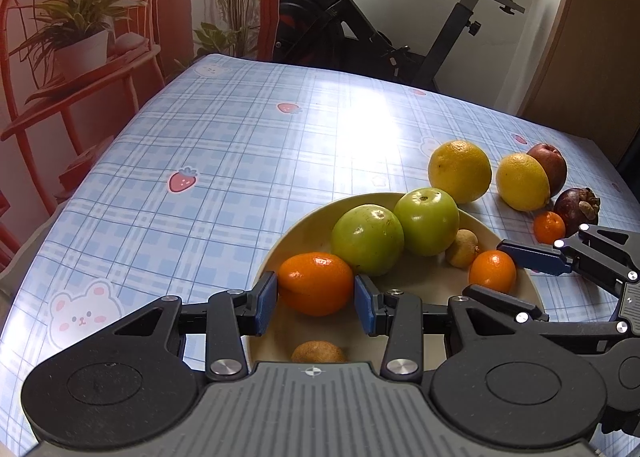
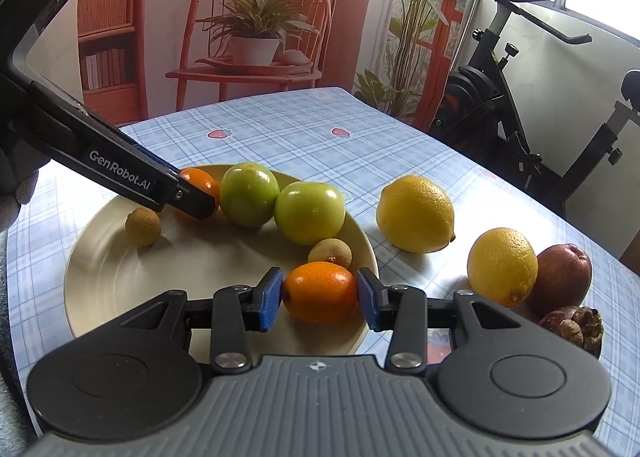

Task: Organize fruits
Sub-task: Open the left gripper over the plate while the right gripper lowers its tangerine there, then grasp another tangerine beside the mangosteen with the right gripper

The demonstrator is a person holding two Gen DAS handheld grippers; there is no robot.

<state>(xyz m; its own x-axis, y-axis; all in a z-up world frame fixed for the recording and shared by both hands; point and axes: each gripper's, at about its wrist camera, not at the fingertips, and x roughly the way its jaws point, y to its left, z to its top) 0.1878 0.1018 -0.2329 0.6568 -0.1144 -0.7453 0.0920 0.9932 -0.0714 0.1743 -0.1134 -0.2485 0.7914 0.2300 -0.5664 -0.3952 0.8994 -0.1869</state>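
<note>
plate (image 2: 100, 277): 2 oranges (image 2: 320, 293), 2 green apples (image 2: 309, 212), 2 longans (image 2: 143, 226) | each gripper's jaws clamp one orange (left (image 1: 316, 301), right (image 2: 320, 299))

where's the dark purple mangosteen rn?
Off the plate: the dark purple mangosteen sits at the right wrist view's right edge, touching the red apple.

Home, exercise bike (image 1: 400, 17), plaid-clothed table (image 1: 240, 145)
</note>
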